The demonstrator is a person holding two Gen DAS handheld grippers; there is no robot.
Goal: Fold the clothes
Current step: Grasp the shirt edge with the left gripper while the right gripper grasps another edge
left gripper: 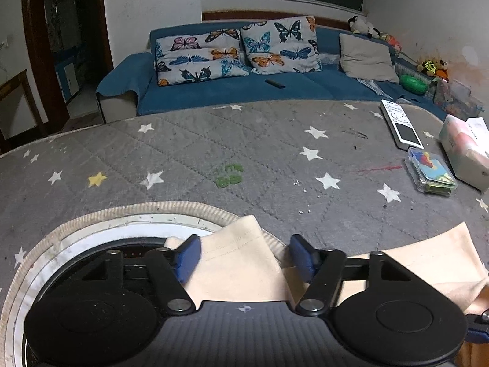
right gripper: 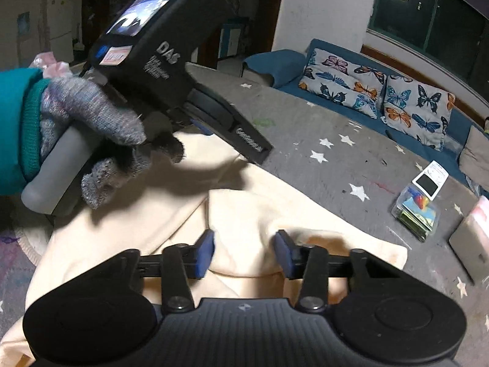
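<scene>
- 1 cream garment (right gripper: pixel 146 214) spread in folds on the grey star-print table cover (left gripper: pixel 244 146), near edge, partly over a round ribbed-edged opening (left gripper: pixel 91 223).
- Left gripper (left gripper: pixel 244 257): jaws spread wide, 2 blue pads (left gripper: pixel 191 253) either side of a cream fabric corner lying between them, not pinched.
- Right gripper (right gripper: pixel 244 250): jaws likewise spread, a raised fold of the garment between the 2 pads (right gripper: pixel 206 250), no squeeze visible.
- From the right wrist view, 1 gloved left hand (right gripper: pixel 101 140) wrapped around the left tool's grey handle, above the cloth.
- At the far right of the cover: 1 white remote (left gripper: pixel 400 124), 1 clear box of cards (left gripper: pixel 431 172), 1 tissue pack (left gripper: pixel 467 150).
- Beyond, 1 blue sofa (left gripper: pixel 229 91) with 2 butterfly cushions (left gripper: pixel 198 58) and 1 plain beige cushion (left gripper: pixel 366 58).
</scene>
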